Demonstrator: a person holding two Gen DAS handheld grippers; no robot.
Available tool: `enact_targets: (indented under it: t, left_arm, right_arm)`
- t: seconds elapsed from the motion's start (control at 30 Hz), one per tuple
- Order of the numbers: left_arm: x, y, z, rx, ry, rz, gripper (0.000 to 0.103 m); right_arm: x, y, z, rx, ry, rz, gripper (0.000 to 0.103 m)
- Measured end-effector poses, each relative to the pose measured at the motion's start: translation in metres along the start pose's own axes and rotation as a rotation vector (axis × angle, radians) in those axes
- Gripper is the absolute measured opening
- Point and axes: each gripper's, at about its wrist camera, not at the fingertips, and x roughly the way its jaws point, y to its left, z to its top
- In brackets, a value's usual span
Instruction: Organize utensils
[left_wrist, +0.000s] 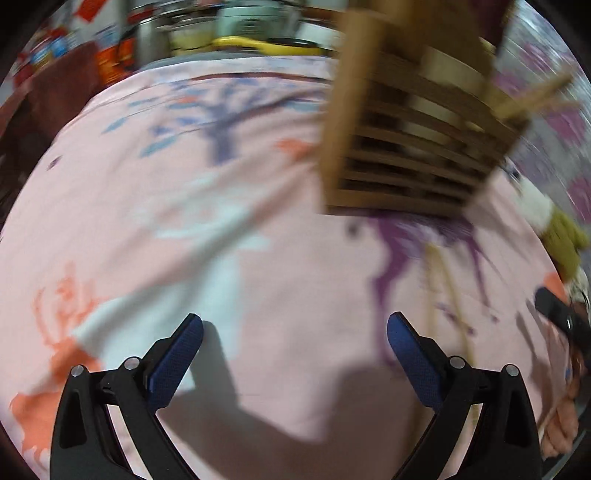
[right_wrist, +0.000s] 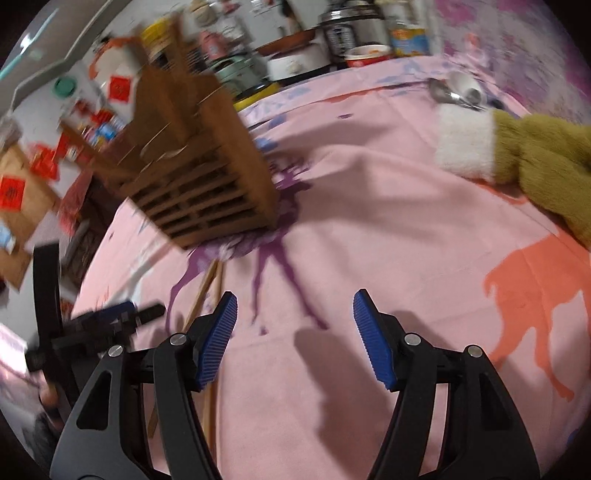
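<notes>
The left gripper (left_wrist: 294, 330) hung above a pink tablecloth (left_wrist: 288, 258) printed with trees and deer, and its two blue-padded jaws stood spread wide with only cloth between them. The right gripper (right_wrist: 294, 308) was in the same condition: its jaws were apart and nothing was between the ribbed blue pads (right_wrist: 218, 343). A wooden slatted utensil holder (right_wrist: 207, 173) stood on the cloth ahead of both grippers, on a purple tree print; in the left wrist view it was at the upper right, in the right wrist view at the upper left, and both pictures were blurred there. Some thin sticks seemed to rise from its top, but I could not tell what they were. A pair of wooden chopsticks (right_wrist: 207, 291) lay flat on the cloth in front of the holder, and their near ends passed under the left finger of the right gripper in the right wrist view. In the left wrist view they lay just beside the right-hand jaw. A fluffy olive and white thing (right_wrist: 517, 155) rested on the cloth at the right. Behind it, near the far edge of the table, lay a metal spoon (right_wrist: 448, 94) close to a white cup (right_wrist: 467, 83).
</notes>
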Motion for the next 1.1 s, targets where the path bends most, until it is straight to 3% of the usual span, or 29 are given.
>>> enact_targets:
  t: [0.07,0.17,0.27,0.4,0.57,0.67,0.77,0.87,1.0,1.1]
  left_arm:
    - [-0.003,0.012,-0.003,-0.016,-0.003,0.019,0.098]
    - [-0.011,0.015,-0.006,-0.037,-0.011,-0.075,0.097]
    - [-0.013,-0.015,-0.003,0.037,-0.004,-0.157,0.098]
    - [0.008,-0.057,-0.004,0.133,0.081,-0.225,0.098]
    - [0.018,-0.077,0.003,0.194,0.055,-0.121,0.098]
    - [0.026,-0.068,0.01,0.182,0.037,0.005,0.099]
    - [0.024,-0.051,0.011,0.156,0.028,0.033,0.099]
    - [0.019,-0.037,0.013,0.102,0.039,-0.015,0.098]
    - [0.014,-0.018,0.014,0.071,0.01,0.064,0.098]
    - [0.01,0.007,0.009,0.018,0.008,0.054,0.098]
  right_arm:
    - [0.003,0.017,-0.004,-0.072,0.011,-0.005,0.064]
    - [0.006,0.033,-0.006,-0.13,0.001,-0.04,0.063]
    - [0.005,0.025,-0.002,-0.078,0.009,-0.013,0.063]
    - [-0.003,-0.003,0.004,0.035,0.001,0.03,0.064]
    - [-0.003,-0.022,0.007,0.121,0.009,0.071,0.064]
    - [-0.003,-0.025,0.006,0.133,0.013,0.074,0.064]
    - [-0.006,-0.024,0.007,0.129,0.005,0.082,0.064]
    - [-0.007,-0.02,0.006,0.115,0.006,0.087,0.064]
    - [-0.005,-0.011,0.003,0.073,0.009,0.083,0.064]
    - [0.001,0.004,-0.001,0.011,0.031,0.081,0.064]
